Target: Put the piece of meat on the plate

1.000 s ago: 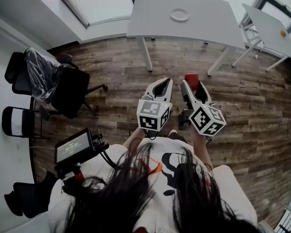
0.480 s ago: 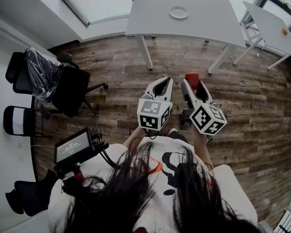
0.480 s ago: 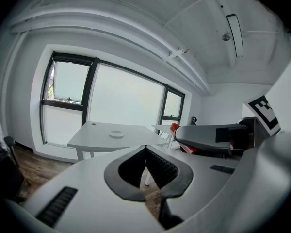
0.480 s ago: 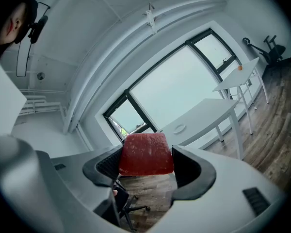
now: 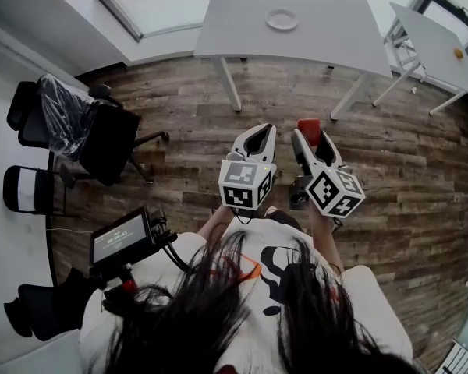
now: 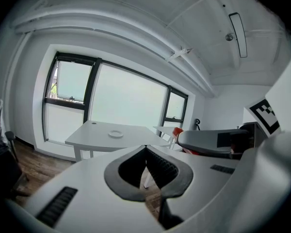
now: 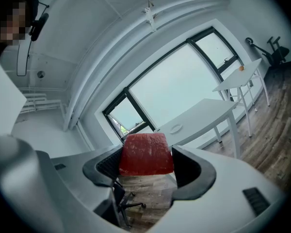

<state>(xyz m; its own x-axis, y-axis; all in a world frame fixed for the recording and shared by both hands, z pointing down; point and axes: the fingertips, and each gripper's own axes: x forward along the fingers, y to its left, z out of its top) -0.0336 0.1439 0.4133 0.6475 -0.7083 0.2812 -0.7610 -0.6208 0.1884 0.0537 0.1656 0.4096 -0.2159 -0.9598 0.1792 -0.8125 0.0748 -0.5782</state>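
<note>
Meat (image 7: 146, 154) is pinched in the right claw (image 5: 310, 133). It's a red block clamped between both pads, w/ the top half poking up past the tips. The grip looks square, no tilt afaict. Left claw (image 6: 145, 148) is clenched shut on nothing, tips touching, and sits just beside the right one at chest height.

Step in hand imo is the carry, since the drop hasn't started. The plate (image 5: 281, 19) sits on the white table (image 5: 335, 29), well apart from both claws, w/ bare wood floor (image 5: 187, 107) between. So don't loosen the squeeze, hold the right claw level, and only lower once the meat is over the middle of the plate, not the rim. Then open and lift straight up so the block doesn't drag.

Edges/room: the plate looks closer to the table's far edge than the near one, so prob a reach across the top. Mind the near edge and the table legs (image 5: 228, 84) below it. The path is wide open. Office chairs (image 5: 109, 142) are off to the left, and a 2nd table (image 5: 433, 37) is off to the right. Neither is in the way. The left claw has no job here, so I'd hold it aside.
</note>
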